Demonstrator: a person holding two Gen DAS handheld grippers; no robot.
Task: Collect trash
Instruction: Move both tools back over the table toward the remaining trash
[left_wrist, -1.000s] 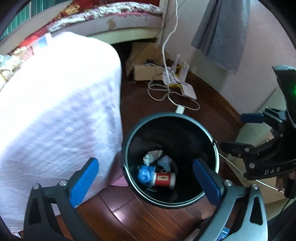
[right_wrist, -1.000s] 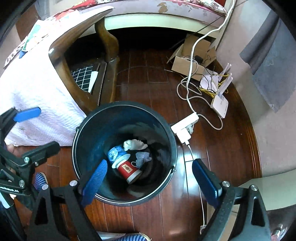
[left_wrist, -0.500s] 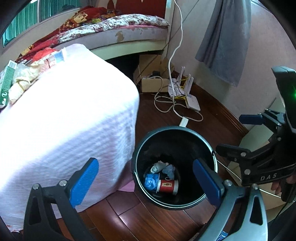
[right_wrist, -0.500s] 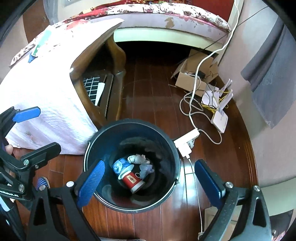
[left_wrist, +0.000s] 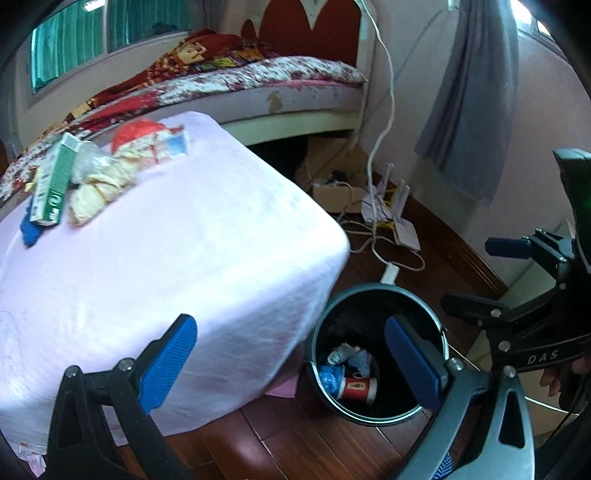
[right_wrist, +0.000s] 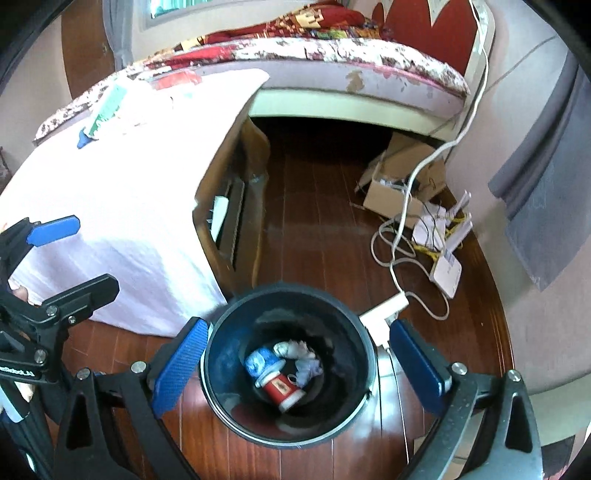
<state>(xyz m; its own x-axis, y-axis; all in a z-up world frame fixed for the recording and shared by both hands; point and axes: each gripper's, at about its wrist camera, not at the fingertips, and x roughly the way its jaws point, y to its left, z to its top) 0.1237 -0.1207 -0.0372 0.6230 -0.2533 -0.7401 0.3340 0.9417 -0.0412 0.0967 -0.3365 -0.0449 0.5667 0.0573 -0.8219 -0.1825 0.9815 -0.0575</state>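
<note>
A dark round trash bin (left_wrist: 373, 413) (right_wrist: 229, 417) stands on the wood floor beside a table under a pink cloth (left_wrist: 184, 258) (right_wrist: 140, 192). In the bin lie a red and white can (left_wrist: 356, 388) (right_wrist: 282, 389), a blue wrapper (right_wrist: 258, 363) and crumpled white paper (right_wrist: 295, 349). At the table's far left lie a green box (left_wrist: 53, 181), crumpled wrappers (left_wrist: 99, 184) and a red packet (left_wrist: 147, 136). My left gripper (left_wrist: 291, 363) is open and empty above the table's near corner. My right gripper (right_wrist: 295, 369) is open and empty above the bin.
A bed (right_wrist: 351, 74) runs along the back. A cardboard box (right_wrist: 399, 188), white cables (right_wrist: 402, 243), a router (right_wrist: 447, 269) and a power strip (right_wrist: 384, 310) lie on the floor right of the bin. A grey cloth (left_wrist: 472, 92) hangs on the wall.
Both grippers have risen and pulled back from the bin. The left view has swung up, so the tabletop and its trash have come into view. Both stay open.
</note>
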